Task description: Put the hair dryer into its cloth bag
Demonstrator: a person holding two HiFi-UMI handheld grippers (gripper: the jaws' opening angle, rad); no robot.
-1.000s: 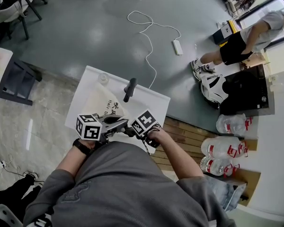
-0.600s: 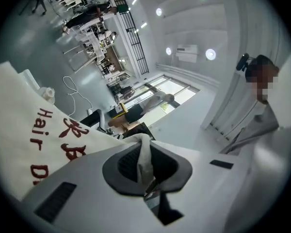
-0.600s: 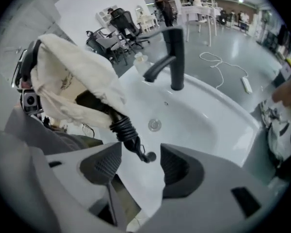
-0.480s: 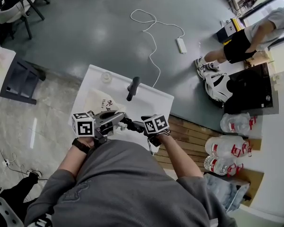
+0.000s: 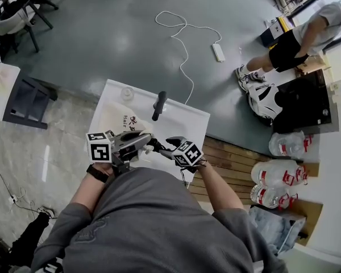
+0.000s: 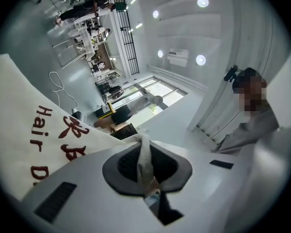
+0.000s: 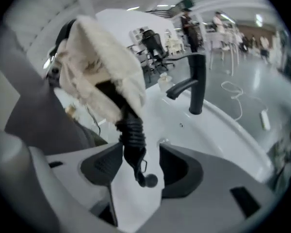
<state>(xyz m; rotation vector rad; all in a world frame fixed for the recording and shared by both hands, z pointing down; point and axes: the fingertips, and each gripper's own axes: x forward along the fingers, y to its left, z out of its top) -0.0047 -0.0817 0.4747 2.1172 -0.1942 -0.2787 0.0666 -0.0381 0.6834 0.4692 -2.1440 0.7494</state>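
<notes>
A cream cloth bag (image 5: 124,124) with red print lies on the white table (image 5: 187,121), its near end lifted. My left gripper (image 5: 143,143) is shut on a fold of the bag's cloth (image 6: 144,154); the printed side (image 6: 34,135) hangs to the left. The hair dryer is mostly hidden in the bag (image 7: 99,57); only its black ribbed end (image 7: 132,135) with a small loop pokes out. That end sits between the jaws of my right gripper (image 7: 140,166), which have just been closing. It lies close to the left pad, with a gap on the right.
A black faucet-shaped thing (image 5: 159,104) stands upright at the table's far edge, near a small clear round item (image 5: 127,94). On the floor beyond lie a white power strip and cable (image 5: 217,52). A person (image 5: 298,38) stands at top right. Water bottles (image 5: 275,175) lie to the right.
My left gripper has risen a little with the bag's edge. My right gripper has tipped downward and shifted right, its cube now lower in the head view.
</notes>
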